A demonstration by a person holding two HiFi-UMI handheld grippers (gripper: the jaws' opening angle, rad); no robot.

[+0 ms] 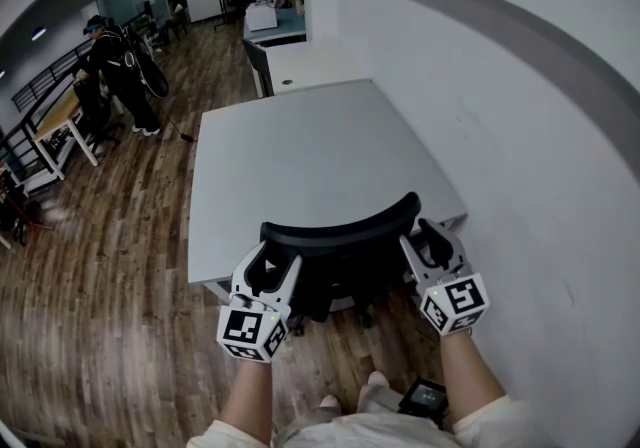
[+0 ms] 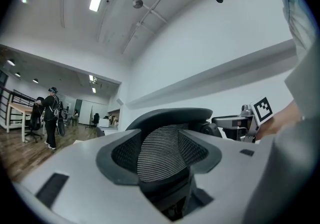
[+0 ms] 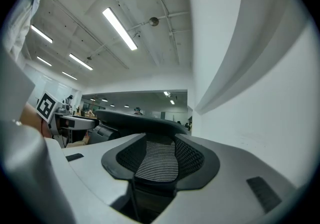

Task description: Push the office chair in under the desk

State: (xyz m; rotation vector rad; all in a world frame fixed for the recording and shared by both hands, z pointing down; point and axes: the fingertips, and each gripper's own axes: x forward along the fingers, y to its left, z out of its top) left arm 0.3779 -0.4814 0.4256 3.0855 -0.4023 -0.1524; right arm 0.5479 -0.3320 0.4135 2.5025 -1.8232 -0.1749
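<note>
A black office chair (image 1: 340, 228) stands at the near edge of the grey desk (image 1: 300, 151), its seat tucked under the top and its curved backrest rim just outside. My left gripper (image 1: 267, 261) is at the backrest's left end and my right gripper (image 1: 429, 238) at its right end. In the left gripper view the striped mesh (image 2: 160, 153) fills the gap between the black pads (image 2: 125, 153), with the top rim (image 2: 170, 115) beyond. The right gripper view shows the same: mesh (image 3: 157, 160) between the pads (image 3: 190, 155). Both point level at the chair.
A white wall (image 1: 520, 136) runs close along the desk's right side. Wood floor (image 1: 110, 266) lies to the left. A person (image 1: 115, 61) stands far off by other desks (image 1: 55, 131). The chair's casters (image 1: 365, 318) and my feet (image 1: 375, 381) are below.
</note>
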